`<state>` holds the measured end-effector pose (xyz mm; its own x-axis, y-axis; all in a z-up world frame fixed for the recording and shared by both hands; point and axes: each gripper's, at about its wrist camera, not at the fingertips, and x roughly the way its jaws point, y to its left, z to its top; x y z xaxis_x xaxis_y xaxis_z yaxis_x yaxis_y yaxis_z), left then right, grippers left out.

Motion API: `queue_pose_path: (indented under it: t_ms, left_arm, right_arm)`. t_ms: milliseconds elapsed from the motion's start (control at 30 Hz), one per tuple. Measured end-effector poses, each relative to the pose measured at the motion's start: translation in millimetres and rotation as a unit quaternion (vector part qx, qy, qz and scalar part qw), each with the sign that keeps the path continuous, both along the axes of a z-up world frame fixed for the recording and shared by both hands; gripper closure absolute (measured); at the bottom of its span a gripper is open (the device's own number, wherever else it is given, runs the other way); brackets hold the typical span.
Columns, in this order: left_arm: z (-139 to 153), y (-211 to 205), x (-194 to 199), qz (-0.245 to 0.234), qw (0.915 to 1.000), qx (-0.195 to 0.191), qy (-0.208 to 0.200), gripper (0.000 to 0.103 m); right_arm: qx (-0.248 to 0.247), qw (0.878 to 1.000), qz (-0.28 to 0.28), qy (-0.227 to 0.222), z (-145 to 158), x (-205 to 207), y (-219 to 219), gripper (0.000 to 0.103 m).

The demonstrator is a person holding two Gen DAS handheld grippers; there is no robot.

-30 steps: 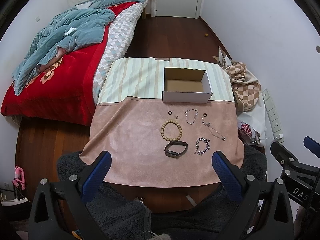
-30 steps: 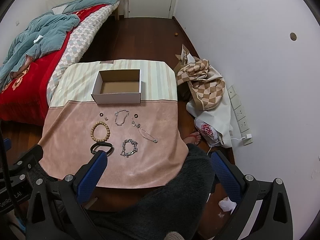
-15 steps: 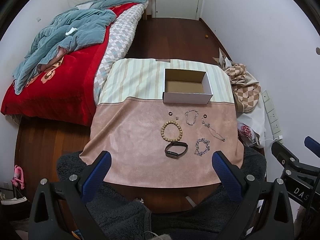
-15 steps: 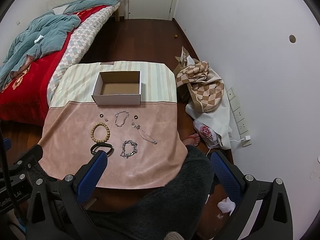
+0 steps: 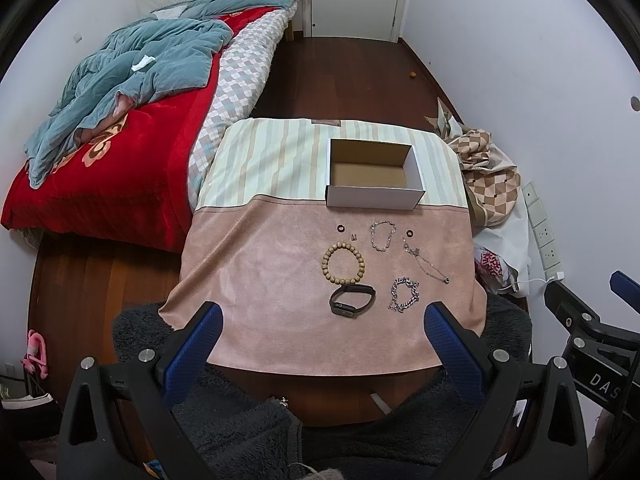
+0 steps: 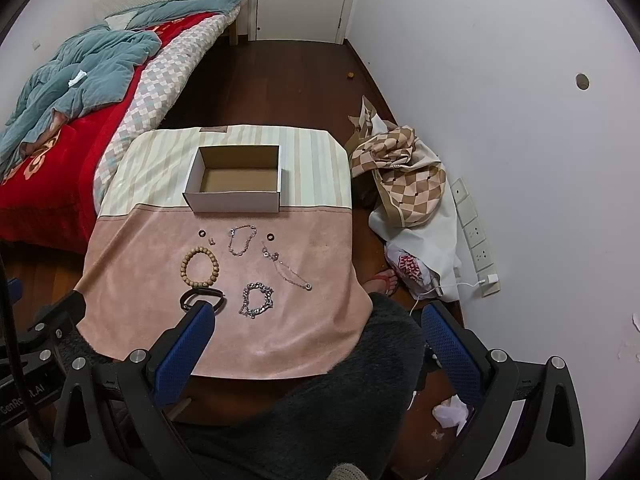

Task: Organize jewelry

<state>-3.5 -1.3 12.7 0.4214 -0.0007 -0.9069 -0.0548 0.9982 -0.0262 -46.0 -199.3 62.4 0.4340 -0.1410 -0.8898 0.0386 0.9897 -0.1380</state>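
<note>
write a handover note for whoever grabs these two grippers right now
Left gripper: open, empty, held above the table's near edge.
Right gripper: open, empty, likewise held back.
White cardboard box: open, nothing in it, on the striped far part of the cloth.
Still on the pink cloth: wooden bead bracelet, black wristband, chunky silver chain bracelet, thin silver chain, small silver bracelet, two dark rings.
Done: nothing.
Left: everything, presumably into the box.

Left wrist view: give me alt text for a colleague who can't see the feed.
An open left claw hovers at the near edge of a cloth-covered table where jewelry lies loose: a wooden bead bracelet, a black band and silver chains. Behind them sits an empty white box; a bed stands left.
</note>
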Motion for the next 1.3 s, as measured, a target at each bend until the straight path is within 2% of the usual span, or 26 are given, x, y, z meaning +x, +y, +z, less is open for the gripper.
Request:
queue_pose_path:
  t_ms: [1133,1300]
  left_arm:
    - [-0.4,-6.6,-7.4,-0.007,1.0,-0.004,-0.005,0.0]
    - [-9.1,-3.6,0.1,0.008,0.9997,0.012,-0.018,0.0]
  right_arm:
    - [0.0,1.0,-0.002,-0.015,5.1,-7.3,-2.4,0.0]
    - [0.011,0.999,-0.013,-0.029,3.0,-4.4,-8.6,0.0]
